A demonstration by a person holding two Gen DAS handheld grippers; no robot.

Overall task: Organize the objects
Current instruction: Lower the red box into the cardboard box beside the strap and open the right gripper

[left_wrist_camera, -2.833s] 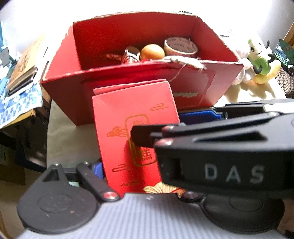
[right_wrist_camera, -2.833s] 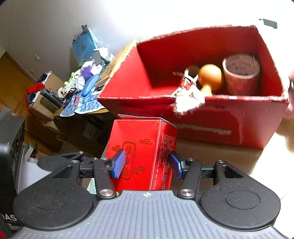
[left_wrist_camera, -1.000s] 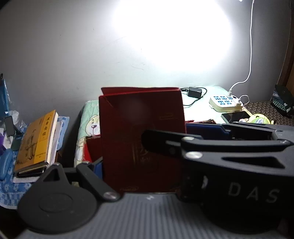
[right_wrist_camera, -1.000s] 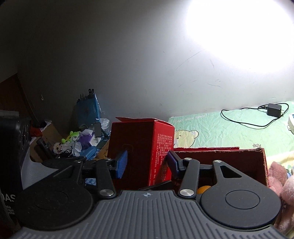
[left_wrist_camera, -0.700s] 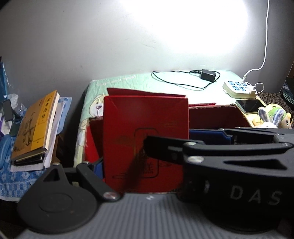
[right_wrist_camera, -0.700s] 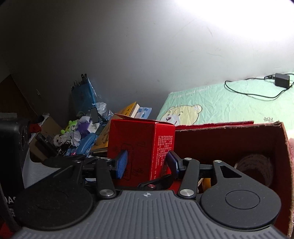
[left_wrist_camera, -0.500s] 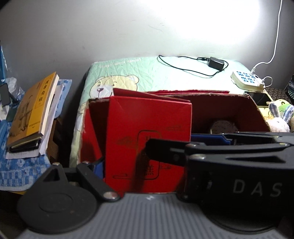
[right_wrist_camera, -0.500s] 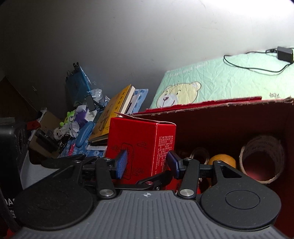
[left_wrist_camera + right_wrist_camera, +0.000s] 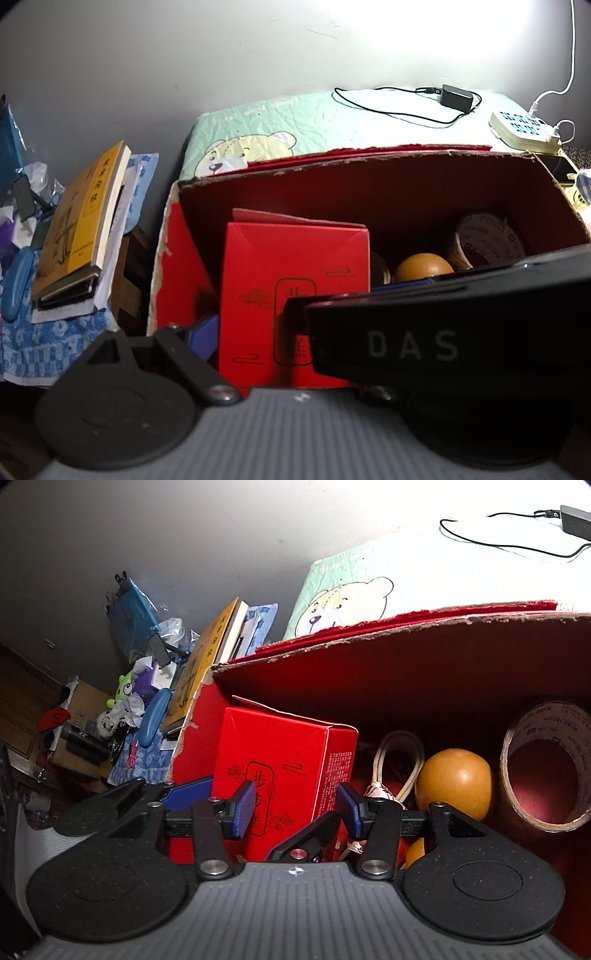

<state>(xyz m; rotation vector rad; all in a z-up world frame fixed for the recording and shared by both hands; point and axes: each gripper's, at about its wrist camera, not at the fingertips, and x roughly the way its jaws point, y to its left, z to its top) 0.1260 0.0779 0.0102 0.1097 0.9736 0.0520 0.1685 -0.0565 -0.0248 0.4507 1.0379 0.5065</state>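
While the small red cardboard carton with gold printing (image 9: 295, 295) hangs inside the left end of the large red cardboard box with torn edges (image 9: 184, 236), the left wrist view shows the left gripper (image 9: 295, 321) spread wide across its broad face, one blue pad against the carton's left side; the far pad is hidden behind the right gripper's black body, so that contact cannot be confirmed. A round orange gourd-like ball (image 9: 423, 267) and a brown roll of printed packing tape (image 9: 487, 240) already lie in the box, suggesting the sorting is well under way. A yellow paperback book (image 9: 79, 218) sits outside on a stack.

In the right wrist view, the right gripper (image 9: 297, 808) clamps the same carton (image 9: 284, 760) by its narrower sides, ribbed blue pads pressed to smooth, crisp card. The glossy ball (image 9: 454, 781), the papery tape roll (image 9: 543, 764) and a looped cream cord (image 9: 399, 760) rest just beside it. Whether the carton touches the floor of the box (image 9: 443, 672) cannot be told; lowering and release appear to remain.
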